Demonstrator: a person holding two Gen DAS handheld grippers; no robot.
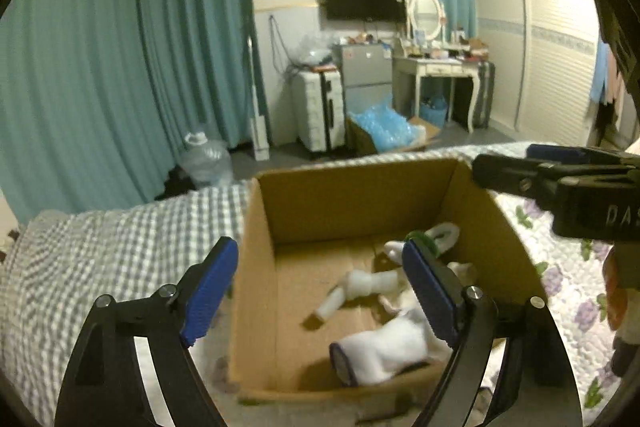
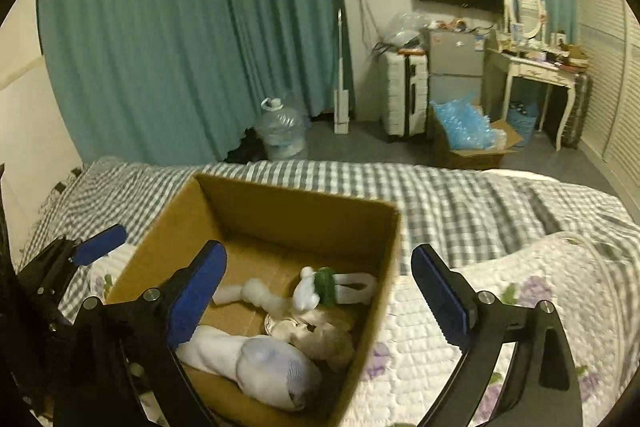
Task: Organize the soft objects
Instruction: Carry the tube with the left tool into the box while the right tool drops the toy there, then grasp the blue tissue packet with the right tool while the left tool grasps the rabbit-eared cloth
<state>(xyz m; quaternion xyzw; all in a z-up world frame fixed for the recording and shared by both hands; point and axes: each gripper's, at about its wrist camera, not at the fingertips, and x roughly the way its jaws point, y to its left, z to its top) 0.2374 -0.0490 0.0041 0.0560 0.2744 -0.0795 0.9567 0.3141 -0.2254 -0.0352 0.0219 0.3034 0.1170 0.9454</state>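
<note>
An open cardboard box [image 1: 352, 203] [image 2: 280, 211] stands on the bed. Inside it lie soft toys: a white plush with a purple-tipped limb [image 1: 380, 351] [image 2: 260, 363], a white plush with a green collar [image 2: 320, 287] [image 1: 436, 239] and a beige plush [image 2: 324, 339]. My left gripper [image 1: 320, 291] is open and empty above the box's near left edge. My right gripper [image 2: 320, 299] is open and empty above the box's right side; it also shows in the left wrist view [image 1: 560, 179].
The bed carries a grey checked blanket [image 2: 460, 203] and a floral quilt [image 2: 500, 307]. Beyond the bed are teal curtains [image 1: 120, 67], a water jug [image 2: 280, 135], a white suitcase [image 1: 320, 107], a box of blue plastic [image 2: 464, 131] and a dressing table [image 1: 436, 67].
</note>
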